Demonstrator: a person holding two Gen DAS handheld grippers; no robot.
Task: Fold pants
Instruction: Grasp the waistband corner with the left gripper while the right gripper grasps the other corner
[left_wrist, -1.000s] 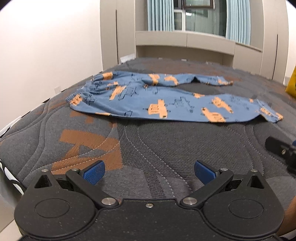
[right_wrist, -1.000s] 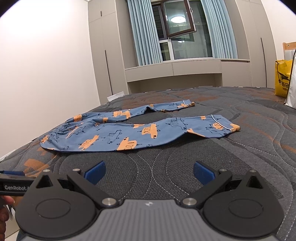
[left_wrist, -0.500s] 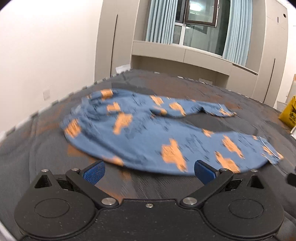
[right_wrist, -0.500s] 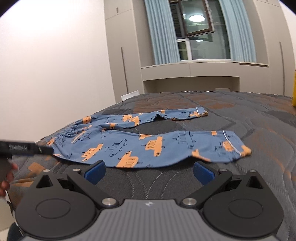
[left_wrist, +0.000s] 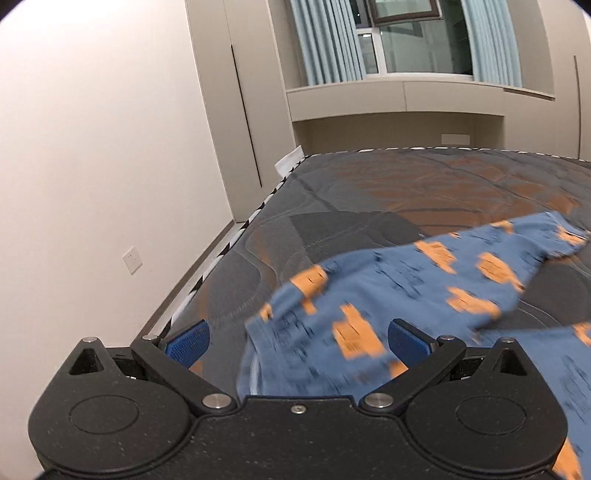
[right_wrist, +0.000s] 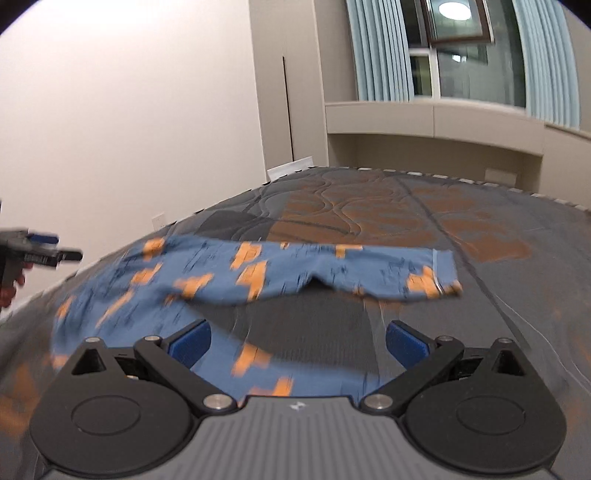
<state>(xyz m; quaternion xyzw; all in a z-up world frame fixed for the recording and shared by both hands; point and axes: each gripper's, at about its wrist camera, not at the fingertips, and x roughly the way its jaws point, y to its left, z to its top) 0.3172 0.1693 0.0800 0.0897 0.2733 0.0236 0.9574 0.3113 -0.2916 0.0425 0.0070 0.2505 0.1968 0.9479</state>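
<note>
Blue pants (left_wrist: 399, 295) with orange truck prints lie spread flat on a dark grey quilted mattress (left_wrist: 332, 206). My left gripper (left_wrist: 297, 343) is open and hovers just above the waistband end of the pants. My right gripper (right_wrist: 297, 341) is open and empty, low over the near leg of the pants (right_wrist: 258, 273); the far leg stretches right to its cuff (right_wrist: 439, 277). The left gripper also shows at the left edge of the right wrist view (right_wrist: 40, 247). Both views are blurred.
The mattress's left edge (left_wrist: 236, 236) runs along a white wall with a socket (left_wrist: 132, 260). Beige wardrobes and a curtained window (left_wrist: 399, 40) stand behind the bed's far end. Bare mattress lies beyond the pants.
Both grippers have moved forward and leftward, close over the pants. The left now looks at the waistband end, the right at the legs. Both stay open. The pants have not moved.
</note>
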